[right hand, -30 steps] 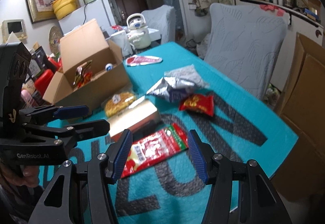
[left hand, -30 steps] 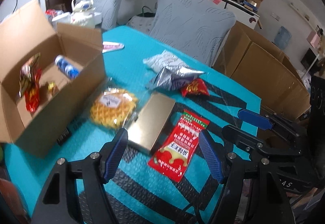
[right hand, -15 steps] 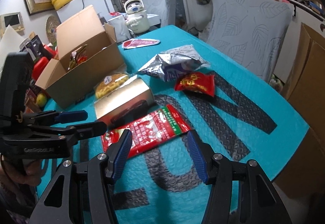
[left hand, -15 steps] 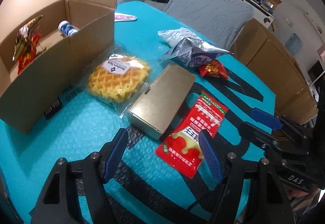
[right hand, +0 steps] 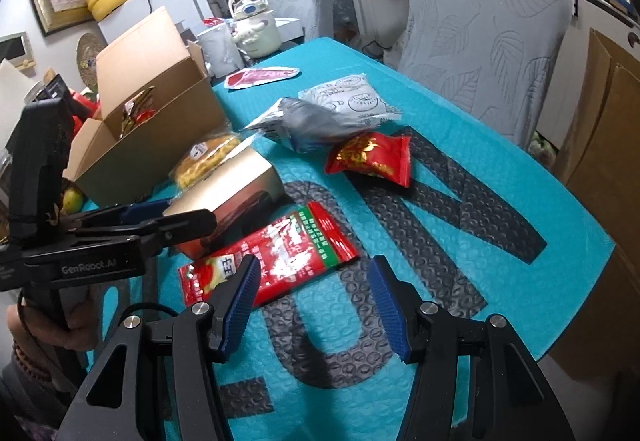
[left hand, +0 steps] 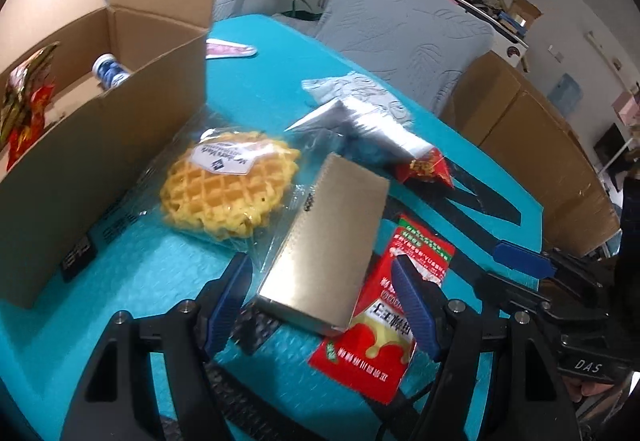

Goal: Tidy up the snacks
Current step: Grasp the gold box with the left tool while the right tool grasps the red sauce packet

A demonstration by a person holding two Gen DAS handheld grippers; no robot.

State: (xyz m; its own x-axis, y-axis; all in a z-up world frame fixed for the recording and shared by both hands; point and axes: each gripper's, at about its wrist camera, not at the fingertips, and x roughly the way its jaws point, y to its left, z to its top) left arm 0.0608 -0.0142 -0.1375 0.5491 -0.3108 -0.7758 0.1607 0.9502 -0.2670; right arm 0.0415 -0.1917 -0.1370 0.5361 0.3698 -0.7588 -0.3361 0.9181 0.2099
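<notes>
While my left tongs (left hand: 320, 293) hang low over the table (left hand: 256, 89) with their blue pads spread apart, the near end of the gold box (left hand: 332, 241) sits between them, though I cannot tell whether either pad touches it. The red sachet (left hand: 384, 317) lies just at 3 o'clock of the box, partly under my right pad, its near end toward 6 o'clock. At 10 o'clock from the box lies the wrapped waffle (left hand: 230, 193), its clear wrapper reaching the box's long side, and further toward 9 o'clock stands the open cardboard carton (left hand: 104, 121) with a small blue-and-white bottle (left hand: 108, 71) and a red-gold packet (left hand: 24, 97) inside. At 12 o'clock a silver bag (left hand: 360, 125) overlaps a white pouch (left hand: 360, 93), with a small red packet (left hand: 426, 167) just beside the silver bag. My right tongs (right hand: 316, 301) are also spread wide and hold nothing, hovering over the table's printed letters with the sachet's corner by the left pad. From that side, my left tongs' fingers flank the gold box.
</notes>
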